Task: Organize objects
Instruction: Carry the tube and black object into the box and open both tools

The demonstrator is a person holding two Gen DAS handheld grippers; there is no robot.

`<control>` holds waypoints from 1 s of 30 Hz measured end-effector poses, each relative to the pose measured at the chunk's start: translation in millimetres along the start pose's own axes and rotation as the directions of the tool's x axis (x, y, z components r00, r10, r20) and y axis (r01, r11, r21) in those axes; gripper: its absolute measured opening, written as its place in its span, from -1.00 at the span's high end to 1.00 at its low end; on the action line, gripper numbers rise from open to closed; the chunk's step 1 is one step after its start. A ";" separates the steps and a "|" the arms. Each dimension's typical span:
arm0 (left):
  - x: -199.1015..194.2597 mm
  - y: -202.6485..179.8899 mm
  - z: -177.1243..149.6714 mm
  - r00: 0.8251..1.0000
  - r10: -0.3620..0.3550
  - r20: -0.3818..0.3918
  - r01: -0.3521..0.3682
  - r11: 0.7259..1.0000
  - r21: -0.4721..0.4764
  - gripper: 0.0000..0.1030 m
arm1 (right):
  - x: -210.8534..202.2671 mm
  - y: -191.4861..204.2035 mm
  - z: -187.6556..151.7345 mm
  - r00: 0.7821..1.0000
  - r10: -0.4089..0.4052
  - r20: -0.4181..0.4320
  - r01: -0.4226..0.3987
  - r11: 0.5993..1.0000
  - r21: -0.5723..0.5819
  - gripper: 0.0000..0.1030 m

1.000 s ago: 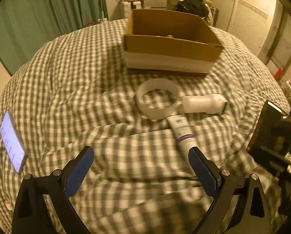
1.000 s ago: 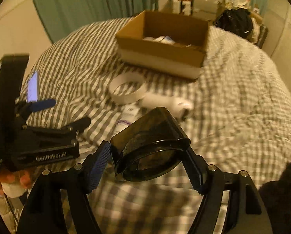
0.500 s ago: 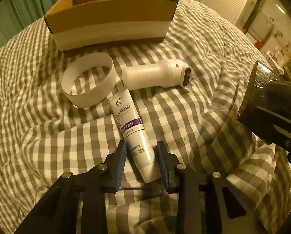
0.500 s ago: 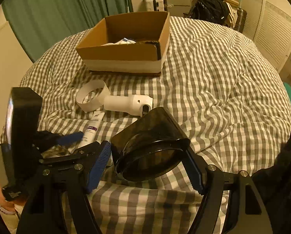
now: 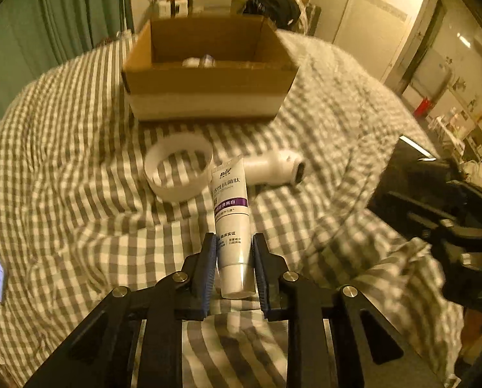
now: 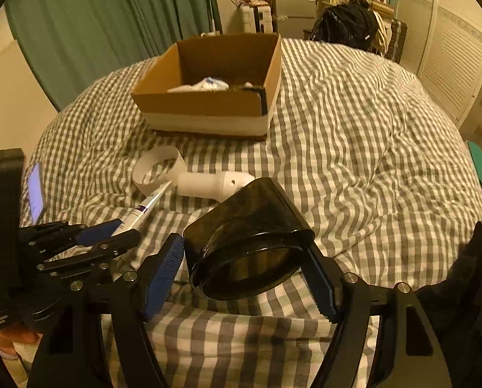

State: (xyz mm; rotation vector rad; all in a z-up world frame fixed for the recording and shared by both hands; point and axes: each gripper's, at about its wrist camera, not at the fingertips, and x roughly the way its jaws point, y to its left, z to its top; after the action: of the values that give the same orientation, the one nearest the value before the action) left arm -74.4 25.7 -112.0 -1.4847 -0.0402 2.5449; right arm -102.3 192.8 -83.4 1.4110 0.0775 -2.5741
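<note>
Toothpaste tube (image 5: 231, 213): soft, light, slick; I've got the left hand-held gripper (image 5: 234, 268) clamped at its cap end, over the bed (image 5: 63, 168).
Black cup (image 6: 250, 242): stiff; right hand-held gripper (image 6: 246, 278) grips it by the rim.
Box (image 5: 208, 97): beyond both, w/ items inside.

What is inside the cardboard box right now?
The box holds a few whitish items, one with some blue on it, lying on its floor near the front wall. That wall hides the rest of the floor, so what they are and how many cannot be told.
</note>
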 end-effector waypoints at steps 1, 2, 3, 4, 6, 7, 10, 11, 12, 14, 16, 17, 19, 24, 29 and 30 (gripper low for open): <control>-7.2 -0.7 2.5 1.000 -0.001 0.016 0.001 1.000 0.003 0.57 | -4.4 1.7 1.1 1.000 -0.002 0.011 0.002 1.000 -0.005 -0.40; -14.9 -0.5 5.6 0.999 -0.003 0.033 0.003 1.000 0.005 0.57 | -8.7 3.3 2.9 1.000 -0.003 0.021 0.003 1.000 -0.009 -0.40; -22.4 -0.5 10.0 0.999 -0.004 0.053 0.004 1.000 0.005 0.57 | -13.9 4.9 5.1 0.999 -0.003 0.032 0.003 1.000 -0.014 -0.40; -30.1 -0.2 15.0 0.997 -0.006 0.072 0.006 1.000 0.005 0.57 | -17.6 5.5 7.1 0.999 -0.002 0.039 0.003 1.000 -0.019 -0.40; -42.4 0.3 24.6 0.995 -0.005 0.101 0.004 1.000 0.012 0.57 | -26.8 6.9 11.6 0.998 -0.007 0.061 0.009 1.000 -0.029 -0.40; -48.5 0.2 31.1 0.993 -0.001 0.118 -0.001 1.000 0.016 0.57 | -31.9 8.3 15.7 0.997 -0.010 0.072 0.012 0.999 -0.036 -0.40; -62.1 0.2 53.0 0.987 0.004 0.160 -0.008 1.000 0.027 0.57 | -42.8 13.5 30.0 0.995 -0.014 0.102 0.021 0.998 -0.060 -0.40; -64.5 0.4 59.0 0.985 0.004 0.170 -0.009 1.000 0.030 0.57 | -45.8 15.1 34.9 0.994 -0.016 0.112 0.024 0.997 -0.068 -0.39; -69.0 1.0 69.5 0.982 0.005 0.188 -0.012 0.999 0.033 0.57 | -49.1 16.2 40.3 0.992 -0.018 0.122 0.027 0.997 -0.075 -0.39; -74.1 2.3 84.1 0.977 0.006 0.211 -0.014 0.999 0.037 0.57 | -55.5 19.2 57.5 0.988 -0.017 0.150 0.031 0.995 -0.091 -0.39; -77.2 4.5 105.2 0.972 0.006 0.234 -0.016 0.999 0.041 0.57 | -59.4 20.7 71.6 0.985 -0.014 0.171 0.031 0.995 -0.098 -0.39; -77.1 5.7 115.0 0.970 0.008 0.243 -0.018 0.999 0.042 0.57 | -61.4 21.7 81.0 0.983 -0.011 0.184 0.030 0.994 -0.102 -0.39; -76.1 9.5 135.1 0.966 0.011 0.259 -0.024 0.999 0.045 0.57 | -63.5 22.0 97.3 0.979 -0.008 0.202 0.030 0.994 -0.106 -0.39; -58.1 22.7 181.7 0.961 0.026 0.276 -0.038 0.998 0.039 0.57 | -58.8 22.8 144.5 0.971 -0.001 0.240 0.027 0.994 -0.107 -0.39; -22.5 37.5 218.5 0.964 0.049 0.262 -0.060 0.998 0.032 0.57 | -27.7 20.6 194.2 0.969 0.016 0.247 0.006 0.996 -0.089 -0.39; -12.5 42.2 224.6 0.966 0.048 0.254 -0.057 0.998 0.027 0.57 | -19.2 20.3 202.7 0.970 0.021 0.243 0.000 0.996 -0.086 -0.39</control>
State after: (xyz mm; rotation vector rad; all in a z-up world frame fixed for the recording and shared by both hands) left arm -269.1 -1.3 5.2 -1.1541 0.0068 2.7480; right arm -256.0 146.8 43.6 1.0541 0.1401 -2.6782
